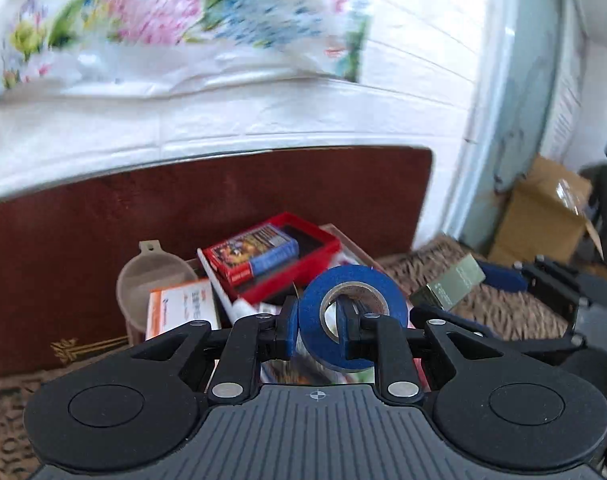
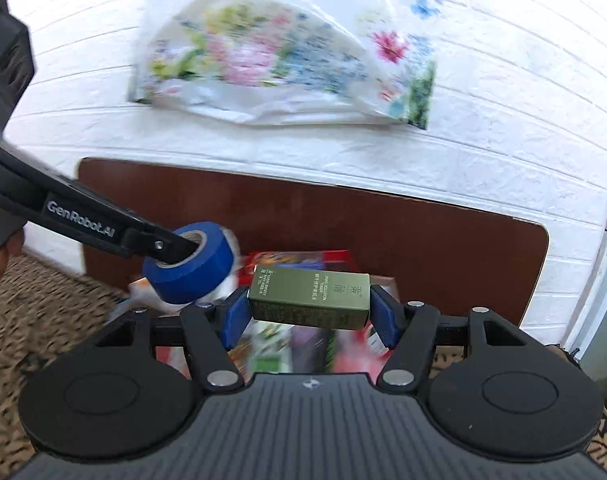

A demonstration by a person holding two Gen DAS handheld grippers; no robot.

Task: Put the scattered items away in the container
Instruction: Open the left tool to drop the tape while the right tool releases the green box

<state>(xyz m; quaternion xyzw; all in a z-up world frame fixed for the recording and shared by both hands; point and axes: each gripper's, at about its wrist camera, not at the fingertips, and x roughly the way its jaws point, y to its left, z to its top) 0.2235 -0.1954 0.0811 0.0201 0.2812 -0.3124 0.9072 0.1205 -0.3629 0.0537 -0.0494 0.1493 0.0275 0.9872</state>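
Note:
My left gripper (image 1: 318,322) is shut on a blue tape roll (image 1: 353,284), one finger through its core, the other outside the wall. It holds the roll above the clear container (image 1: 353,246) of items. The roll also shows in the right wrist view (image 2: 191,266) with the left gripper (image 2: 179,250) reaching in from the left. My right gripper (image 2: 309,312) is shut on a green box (image 2: 309,298), held crosswise above the same container (image 2: 383,284). The green box also shows in the left wrist view (image 1: 449,286), at right.
In the container lie a red tray (image 1: 303,258) with a red-blue card pack (image 1: 255,254), an orange-white box (image 1: 181,308) and a clear cup (image 1: 151,276). A brown board (image 1: 103,232) leans on the white brick wall. Woven mat (image 1: 503,312) below; cardboard box (image 1: 543,208) at right.

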